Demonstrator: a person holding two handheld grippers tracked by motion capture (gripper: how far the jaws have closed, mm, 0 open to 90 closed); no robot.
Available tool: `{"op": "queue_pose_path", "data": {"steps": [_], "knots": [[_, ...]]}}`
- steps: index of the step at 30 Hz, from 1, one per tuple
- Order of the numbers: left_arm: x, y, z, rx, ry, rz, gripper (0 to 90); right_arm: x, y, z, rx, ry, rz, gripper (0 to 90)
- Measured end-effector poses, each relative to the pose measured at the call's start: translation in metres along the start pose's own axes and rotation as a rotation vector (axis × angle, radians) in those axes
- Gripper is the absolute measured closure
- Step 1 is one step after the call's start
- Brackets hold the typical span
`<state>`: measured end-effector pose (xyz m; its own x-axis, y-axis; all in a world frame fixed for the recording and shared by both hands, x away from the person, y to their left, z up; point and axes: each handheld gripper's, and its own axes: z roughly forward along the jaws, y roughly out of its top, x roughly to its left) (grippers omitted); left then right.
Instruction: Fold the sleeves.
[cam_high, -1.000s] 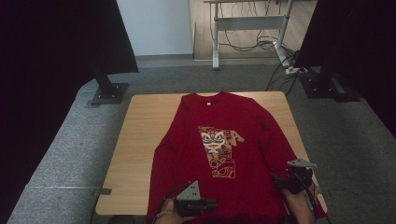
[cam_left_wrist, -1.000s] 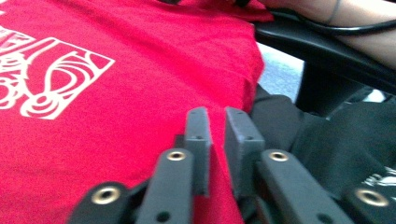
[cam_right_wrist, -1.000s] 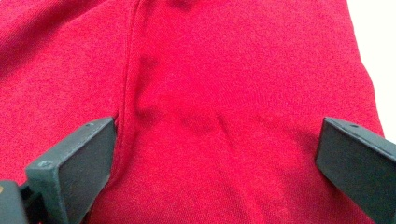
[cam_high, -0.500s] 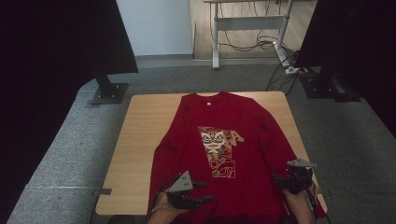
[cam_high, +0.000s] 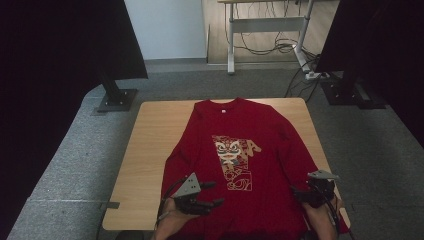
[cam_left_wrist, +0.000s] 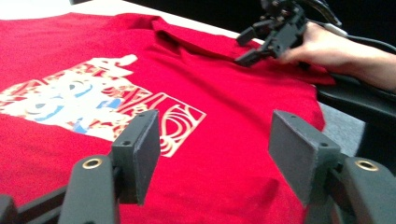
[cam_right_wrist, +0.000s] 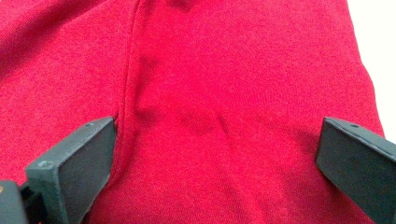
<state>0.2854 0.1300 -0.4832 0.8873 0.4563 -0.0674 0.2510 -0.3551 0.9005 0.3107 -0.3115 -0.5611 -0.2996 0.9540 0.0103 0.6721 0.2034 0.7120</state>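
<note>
A red long-sleeved shirt (cam_high: 260, 135) lies flat on the wooden table (cam_high: 150, 150), collar at the far end, with a cream lion-face print (cam_high: 231, 159) on the chest. My left gripper (cam_high: 214, 194) hovers just above the near left hem, pointing right. Its jaws have just been opening and stand open with nothing between them (cam_left_wrist: 215, 154); the print (cam_left_wrist: 93, 102) lies ahead of them. At the near right sleeve my right gripper (cam_high: 296, 194) also stands open, wide over a seam in the red cloth (cam_right_wrist: 217, 158). The left gripper view shows that right gripper (cam_left_wrist: 242, 46) in a hand, low over the shirt.
Bare wood (cam_high: 145, 190) lies to the left of the shirt, and the table's near edge is by my hands. Black stand bases (cam_high: 117, 100) (cam_high: 350, 95) sit on grey carpet beyond the far corners. A desk frame with cables (cam_high: 270, 35) stands farther back.
My left gripper has lifted off the hem, drifted a little left and away from me, and its jaws have spread apart. The right gripper and the shirt have stayed put.
</note>
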Motion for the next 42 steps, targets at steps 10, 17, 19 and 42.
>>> {"op": "queue_pose_path", "data": {"steps": [10,17,19,42], "knots": [[0.013,-0.026,0.004,0.087,0.100,-0.025,28.0,0.000,0.000,0.000,0.000,0.000,0.000,0.0],[0.020,-0.054,0.009,0.220,0.170,-0.046,21.3,0.000,0.000,0.000,0.000,0.000,0.000,0.0],[0.015,-0.061,0.009,0.257,0.180,-0.023,21.3,0.000,0.000,0.000,0.000,0.000,0.000,0.0],[-0.028,-0.052,0.020,0.214,0.012,-0.017,18.1,0.000,0.000,0.000,0.000,0.001,-0.001,0.0]]}}
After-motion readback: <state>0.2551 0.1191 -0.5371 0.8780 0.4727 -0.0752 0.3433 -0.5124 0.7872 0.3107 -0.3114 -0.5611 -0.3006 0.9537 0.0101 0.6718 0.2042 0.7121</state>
